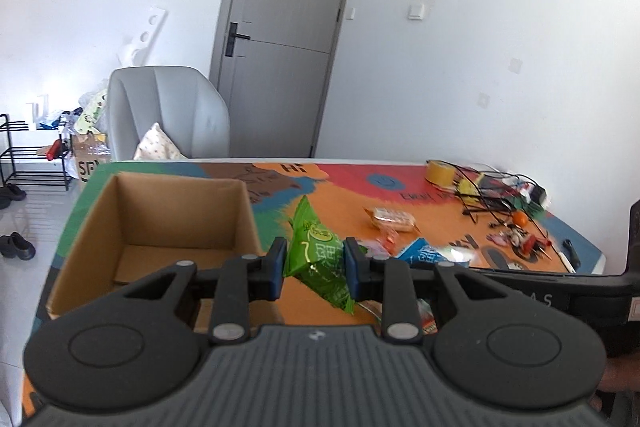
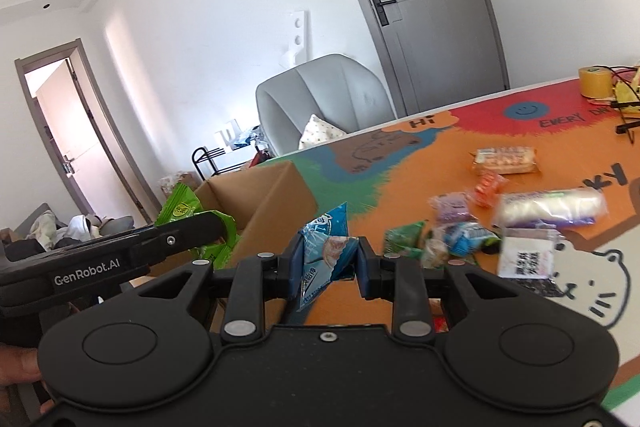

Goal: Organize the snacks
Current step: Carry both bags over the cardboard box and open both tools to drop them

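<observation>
My left gripper is shut on a green snack packet, held above the table just right of an open cardboard box. My right gripper is shut on a blue snack packet, also lifted off the table. In the right wrist view the left gripper's arm and its green packet show at the left, beside the box. Several loose snacks lie on the colourful tablecloth: a biscuit pack, an orange sweet, a purple pack, a clear roll pack.
A yellow tape roll and tangled black wires sit at the table's far right. A grey armchair with a cushion stands behind the table, by a grey door. A shoe rack stands at the left.
</observation>
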`<state>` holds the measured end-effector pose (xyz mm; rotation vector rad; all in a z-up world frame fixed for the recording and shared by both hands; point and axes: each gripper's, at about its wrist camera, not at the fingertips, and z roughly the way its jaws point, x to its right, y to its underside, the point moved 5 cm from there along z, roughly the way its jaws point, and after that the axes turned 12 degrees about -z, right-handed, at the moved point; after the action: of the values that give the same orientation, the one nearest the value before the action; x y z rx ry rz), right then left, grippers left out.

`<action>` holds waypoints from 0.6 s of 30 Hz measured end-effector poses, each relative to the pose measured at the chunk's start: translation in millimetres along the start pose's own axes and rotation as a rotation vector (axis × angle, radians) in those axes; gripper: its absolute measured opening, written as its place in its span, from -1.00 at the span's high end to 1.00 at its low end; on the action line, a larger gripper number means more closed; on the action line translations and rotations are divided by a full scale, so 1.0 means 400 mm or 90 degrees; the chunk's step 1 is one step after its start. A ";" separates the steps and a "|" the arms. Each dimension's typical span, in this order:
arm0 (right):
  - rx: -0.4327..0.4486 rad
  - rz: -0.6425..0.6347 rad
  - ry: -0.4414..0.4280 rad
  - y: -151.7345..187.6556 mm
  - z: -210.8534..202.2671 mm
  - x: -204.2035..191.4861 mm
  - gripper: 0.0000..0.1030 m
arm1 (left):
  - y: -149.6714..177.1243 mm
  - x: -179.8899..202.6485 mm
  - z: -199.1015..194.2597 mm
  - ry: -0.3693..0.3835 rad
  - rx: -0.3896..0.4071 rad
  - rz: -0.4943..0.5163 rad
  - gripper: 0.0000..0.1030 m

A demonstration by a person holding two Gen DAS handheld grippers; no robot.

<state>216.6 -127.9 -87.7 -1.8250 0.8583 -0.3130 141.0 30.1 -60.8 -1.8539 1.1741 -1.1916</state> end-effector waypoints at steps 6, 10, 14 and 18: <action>0.005 -0.006 -0.014 -0.027 0.025 -0.030 0.46 | -0.022 -0.045 0.000 -0.017 0.010 -0.017 0.44; 0.006 -0.012 -0.022 -0.038 0.044 -0.051 0.46 | -0.029 -0.084 0.007 -0.033 0.008 -0.031 0.44; 0.002 -0.013 -0.028 -0.042 0.068 -0.062 0.46 | -0.034 -0.129 0.020 -0.053 0.001 -0.052 0.44; -0.008 -0.006 -0.035 -0.039 0.090 -0.067 0.46 | -0.043 -0.172 0.031 -0.072 -0.002 -0.072 0.44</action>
<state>224.7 -81.2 -84.0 -1.8413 0.8156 -0.2623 144.9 100.5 -75.5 -1.9844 1.0224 -1.1300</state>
